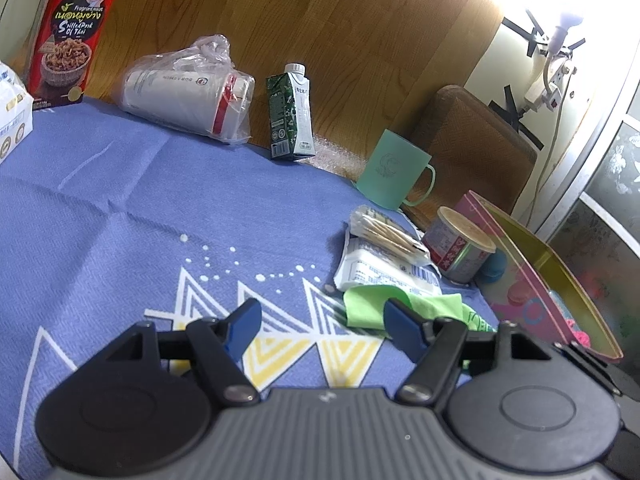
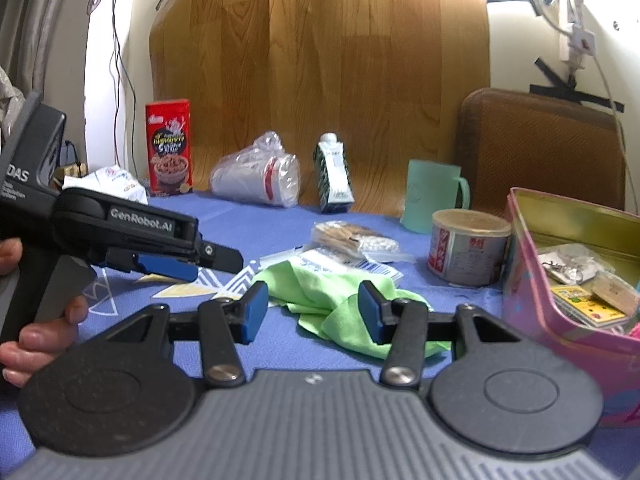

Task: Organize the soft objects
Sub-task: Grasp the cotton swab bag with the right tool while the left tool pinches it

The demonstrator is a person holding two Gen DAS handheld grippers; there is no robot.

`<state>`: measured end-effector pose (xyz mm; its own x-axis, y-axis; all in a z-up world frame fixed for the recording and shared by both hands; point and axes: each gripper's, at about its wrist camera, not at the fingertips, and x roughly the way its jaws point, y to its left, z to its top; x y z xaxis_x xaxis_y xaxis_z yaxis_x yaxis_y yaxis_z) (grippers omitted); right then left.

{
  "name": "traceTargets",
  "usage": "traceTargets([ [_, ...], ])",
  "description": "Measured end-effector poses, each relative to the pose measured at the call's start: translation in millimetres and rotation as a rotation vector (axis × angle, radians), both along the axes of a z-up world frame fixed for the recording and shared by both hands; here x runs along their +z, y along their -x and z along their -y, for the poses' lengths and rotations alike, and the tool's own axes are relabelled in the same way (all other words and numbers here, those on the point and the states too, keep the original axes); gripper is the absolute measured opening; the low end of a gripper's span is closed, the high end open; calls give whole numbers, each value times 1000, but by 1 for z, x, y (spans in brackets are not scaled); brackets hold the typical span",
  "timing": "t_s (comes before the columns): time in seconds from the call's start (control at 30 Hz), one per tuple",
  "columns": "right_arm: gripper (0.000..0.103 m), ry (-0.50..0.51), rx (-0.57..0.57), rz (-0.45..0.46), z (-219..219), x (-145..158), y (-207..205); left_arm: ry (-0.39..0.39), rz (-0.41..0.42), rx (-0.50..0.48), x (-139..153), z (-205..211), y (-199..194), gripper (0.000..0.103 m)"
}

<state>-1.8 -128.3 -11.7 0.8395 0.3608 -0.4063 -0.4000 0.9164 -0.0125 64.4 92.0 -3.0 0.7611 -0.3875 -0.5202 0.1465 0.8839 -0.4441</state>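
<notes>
L gripper [image 1: 322, 330] open, empty; green cloth [image 1: 362, 304] just beside its R finger.

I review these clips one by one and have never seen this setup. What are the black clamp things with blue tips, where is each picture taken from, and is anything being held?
No robot here: a person holds a hand-held two-finger gripper in each hand, each carrying a camera looking along its fingers. One view looks over the left gripper, the other over the right gripper, which also shows the left one from the side, with the person's hand on its grip. On the blue tablecloth lie a green cloth, a cotton swab packet, a white packet, a tin can, a mint mug, a milk carton, bagged paper cups, a red snack box and an open pink tin box. Both grippers are open and hold nothing.
</notes>
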Motion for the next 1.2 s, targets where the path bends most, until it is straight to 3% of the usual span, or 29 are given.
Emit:
traceTargets([
  [0.13, 53, 53, 23, 30, -11, 5, -14, 41, 6, 11, -1, -7, 1, 68],
  [0.23, 55, 36, 21, 1, -15, 10, -39, 73, 9, 22, -1, -13, 2, 68],
  [0.3, 63, 48, -12, -7, -20, 12, -58, 89, 5, 23, -2, -15, 1, 68],
  [0.4, 66, 24, -49, -77, -24, 12, -90, 104, 5, 18, -3, -17, 0, 68],
  [0.5, 79, 36, -85, -134, -24, 8, -121, 118, 5, 14, -3, -19, -1, 68],
  [0.57, 78, 56, -98, -164, -23, 3, -139, 127, 6, 13, -3, -20, -1, 68],
  [0.67, 60, 72, -120, -232, -19, -8, -158, 135, 12, 9, -3, -22, 0, 68],
  [0.77, 48, 68, -121, -206, -15, -5, -151, 145, 18, 14, -3, -24, 0, 68],
  [0.97, 47, 61, -22, -16, -19, 24, -88, 203, 18, 68, -5, -37, 2, 70],
  [1.2, 48, 109, 207, -30, -24, 19, -2, 191, 10, 59, -5, -34, -1, 70],
])
